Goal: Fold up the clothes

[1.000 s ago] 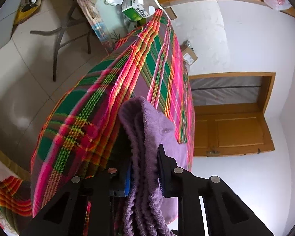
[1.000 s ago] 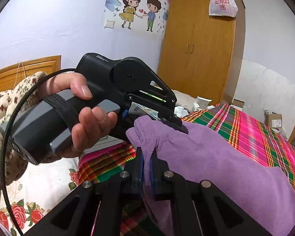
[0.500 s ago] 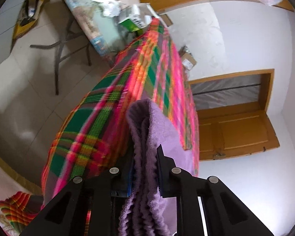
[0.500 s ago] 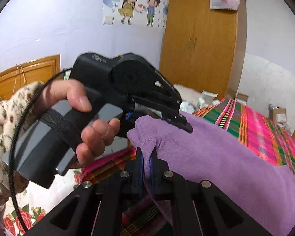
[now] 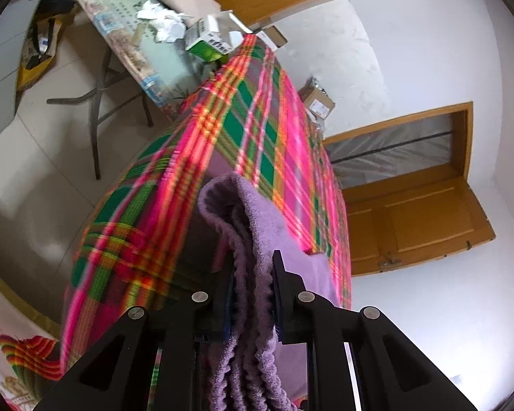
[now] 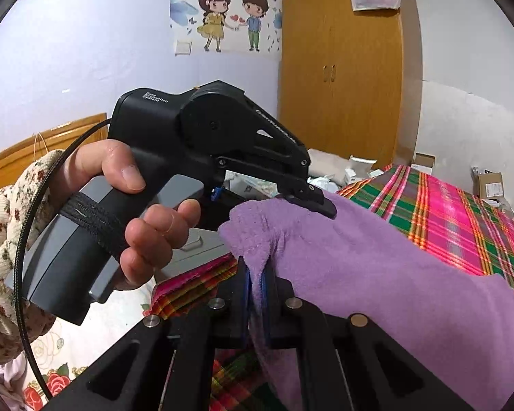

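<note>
So the left gripper is clamped on a bunched, several-layer edge of the purple fleece garment, and the right gripper pinches a thinner corner of the same piece, jaws nearly together on it. The garment hangs lifted between the two, above the plaid bedspread, with the rest trailing down to the right in the right wrist view.

What could go wrong imo: the fleece is thick and slippery, so the left's fat stack could shed a layer mid-swing and the fold would come out crooked. The two grippers also sit really close together, with the person's hand right there, so they could knock.

Around: a cluttered folding table beside the bed, a cardboard box, the wooden wardrobe. Nothing lies on the bed where it'd land, as far as I can see
</note>
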